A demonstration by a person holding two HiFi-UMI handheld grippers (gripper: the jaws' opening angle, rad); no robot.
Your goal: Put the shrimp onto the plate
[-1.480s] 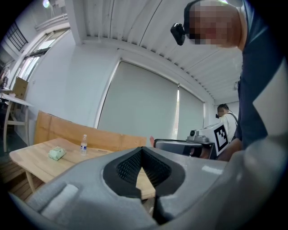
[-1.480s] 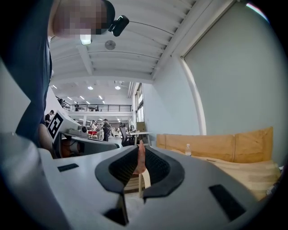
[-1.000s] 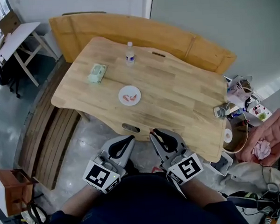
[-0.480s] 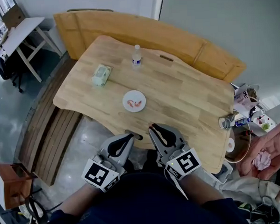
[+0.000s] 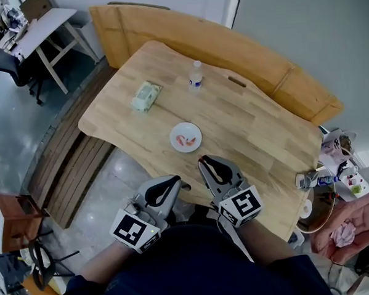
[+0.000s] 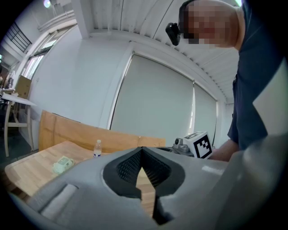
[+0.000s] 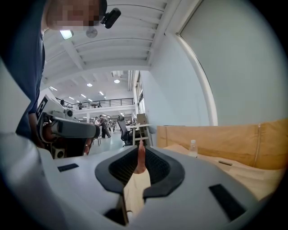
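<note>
- Head view alone shows the white plate [image 5: 186, 137] on the wooden table [image 5: 257, 127]. It lies just ahead of the right gripper [image 5: 204, 162] jaw tips and apart from them. Plated shrimp [image 5: 185, 139] lie on it as small reddish pieces.
- Head view places the left gripper [image 5: 173, 184] beside the right one, short of the table's near edge. Neither gripper touches the table.
- Head view shows a water bottle [image 5: 195, 75] far ahead of both jaw pairs. A pale green wipes pack [image 5: 146, 96] sits ahead and to the left of the left jaws.
- Head view shows only a thin red line at the right jaw tips and cannot identify it.
- Right gripper view supplies what the head view does not. The jaws are closed together on a pink shrimp [image 7: 141, 158], pinched upright at the tips and showing as a narrow sliver.
- Right gripper view shows pale table surface through the narrow wedge below the pinch. The bottle [image 7: 192, 148] stands ahead and right of the jaws, and the plate is out of frame.
- Left gripper view shows the jaws closed tip to tip with nothing between them. Only table wood shows through the wedge behind the tips.
- Left gripper view shows the bottle [image 6: 97, 148] and wipes pack [image 6: 63, 165] ahead and left of the jaws. The right gripper's marker cube [image 6: 198, 144] sits to their right.
</note>
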